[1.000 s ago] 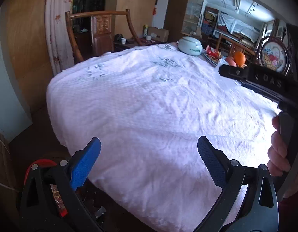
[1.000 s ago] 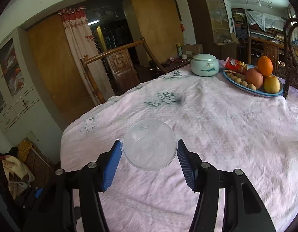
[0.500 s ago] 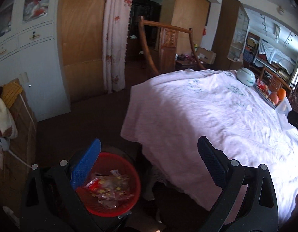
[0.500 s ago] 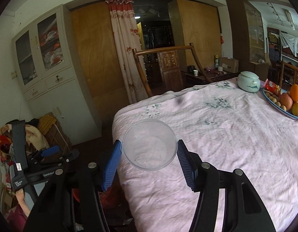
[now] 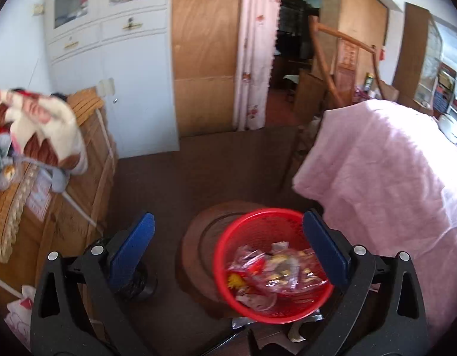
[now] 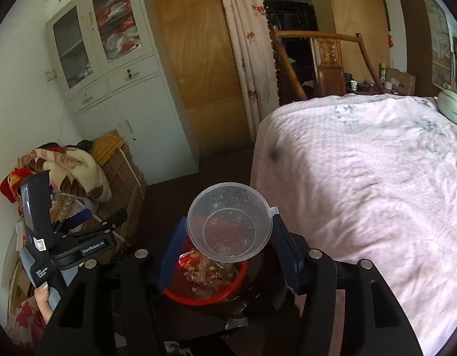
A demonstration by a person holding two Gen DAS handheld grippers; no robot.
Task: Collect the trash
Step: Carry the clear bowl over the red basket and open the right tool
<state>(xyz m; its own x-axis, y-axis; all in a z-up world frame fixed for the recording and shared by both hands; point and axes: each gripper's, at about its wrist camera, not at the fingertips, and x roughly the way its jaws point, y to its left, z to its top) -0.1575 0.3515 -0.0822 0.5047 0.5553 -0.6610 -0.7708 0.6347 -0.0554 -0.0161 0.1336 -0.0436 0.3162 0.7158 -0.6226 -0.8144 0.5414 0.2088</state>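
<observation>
Jaws around clear cup (image 6: 229, 222); bin (image 6: 206, 281) half-hidden

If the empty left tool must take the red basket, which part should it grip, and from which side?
Probably the rim of the red basket, from above. The basket is far wider than a tool's opening, its mouth faces up, and wrappers fill its inside. One finger inside and one outside the thin mesh wall should pinch it. The left tool is open; the right tool is occupied with the clear plastic cup.

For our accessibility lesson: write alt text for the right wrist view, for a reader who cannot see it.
The right gripper holds a clear plastic cup between its blue fingers, above a red basket of wrappers on the floor. A table with a pink cloth fills the right; the left gripper shows at left.
</observation>
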